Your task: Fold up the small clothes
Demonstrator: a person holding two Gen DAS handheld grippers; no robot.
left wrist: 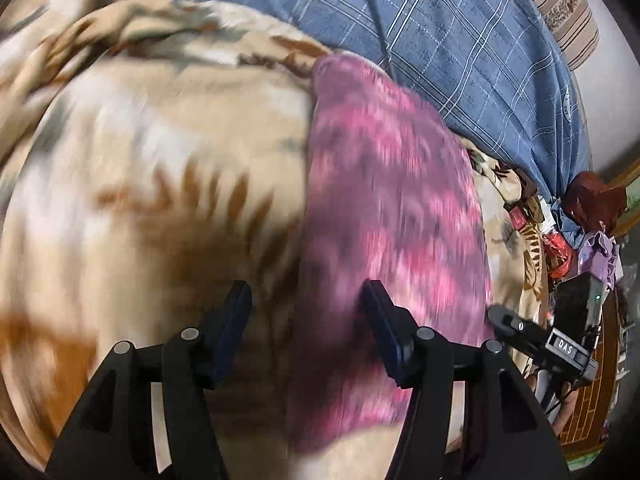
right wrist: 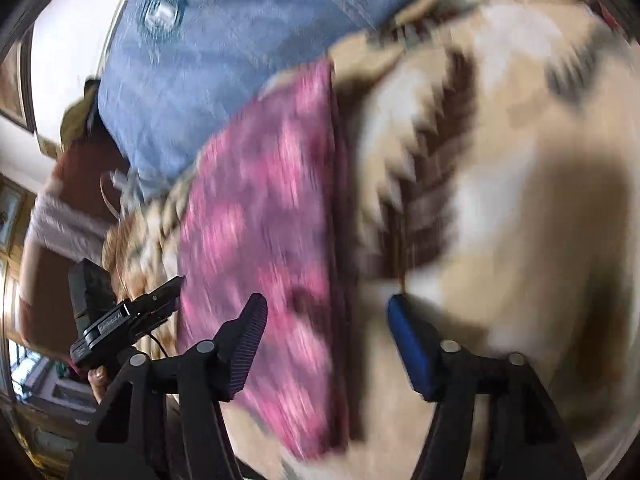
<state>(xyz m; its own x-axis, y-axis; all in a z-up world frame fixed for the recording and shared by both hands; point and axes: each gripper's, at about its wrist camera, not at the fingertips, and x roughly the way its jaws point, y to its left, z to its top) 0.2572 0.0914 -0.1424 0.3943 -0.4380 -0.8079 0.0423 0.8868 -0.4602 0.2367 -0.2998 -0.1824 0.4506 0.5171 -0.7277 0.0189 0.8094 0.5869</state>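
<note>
While both views are smeared by motion blur, you can still read the layout: the pink patterned cloth (left wrist: pixel 384 200) lies as a long, narrow strip on the beige leaf-print blanket (left wrist: pixel 160 152) covering the bed. It looks already folded lengthwise, so judge this as mid-task, with a crosswise fold probably next.

Your left gripper (left wrist: pixel 306 320) has its fingers spread wide and holds nothing; it sits over the cloth's left edge, one finger above the blanket, the other above the pink fabric. Your right gripper (right wrist: pixel 326 336) is likewise spread and empty, straddling the cloth's right edge (right wrist: pixel 336 208). Whether either finger touches fabric cannot be told through the blur.

Next move, as a judgement: you need to bring each gripper down onto a near corner, pinch all layers together, then carry that end over to the far end. Risk: catching the blanket's pile along with the cloth, or taking only the top layer.

Surroundings: a blue checked quilt (left wrist: pixel 460 40) is bunched at the far side of the bed, touching the cloth's far end. Loose clothes and clutter (left wrist: pixel 588 216) sit beyond the bed's edge, near a pale wall (right wrist: pixel 68 52).
</note>
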